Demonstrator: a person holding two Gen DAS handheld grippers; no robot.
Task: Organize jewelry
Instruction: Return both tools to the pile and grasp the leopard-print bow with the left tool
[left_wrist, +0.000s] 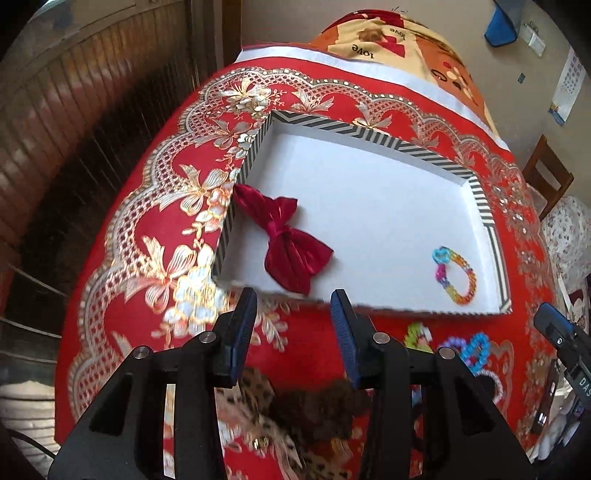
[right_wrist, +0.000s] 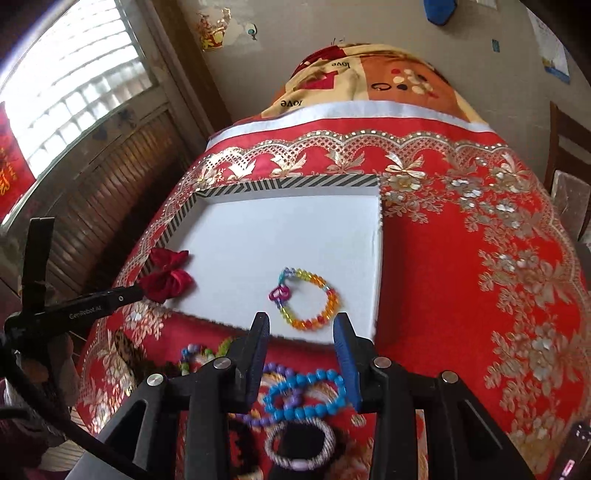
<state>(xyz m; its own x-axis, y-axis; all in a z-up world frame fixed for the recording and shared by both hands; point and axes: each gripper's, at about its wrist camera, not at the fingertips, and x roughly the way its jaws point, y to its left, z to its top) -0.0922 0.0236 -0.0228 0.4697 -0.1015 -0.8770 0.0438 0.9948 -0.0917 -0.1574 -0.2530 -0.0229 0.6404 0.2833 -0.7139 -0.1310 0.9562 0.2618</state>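
Left tool (left_wrist: 293, 306) spread wide, empty, above near edge of tray (left_wrist: 369, 134). Right tool (right_wrist: 301, 330) likewise wide, empty. Inside tray: red bow (left_wrist: 286, 242) left, rainbow bracelet (right_wrist: 306, 297) right. On surface before tray: blue bracelet (right_wrist: 306, 393).

Both wrist views face the tray (left_wrist: 369, 206) (right_wrist: 280, 236) closely.

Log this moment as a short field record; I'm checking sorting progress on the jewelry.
container: striped-edge tray on red tablecloth
in tray: red bow, rainbow bead bracelet
still outside: blue bead bracelet, leopard bow, other pieces, near edge
left gripper: open, empty
right gripper: open, empty, above blue bead bracelet
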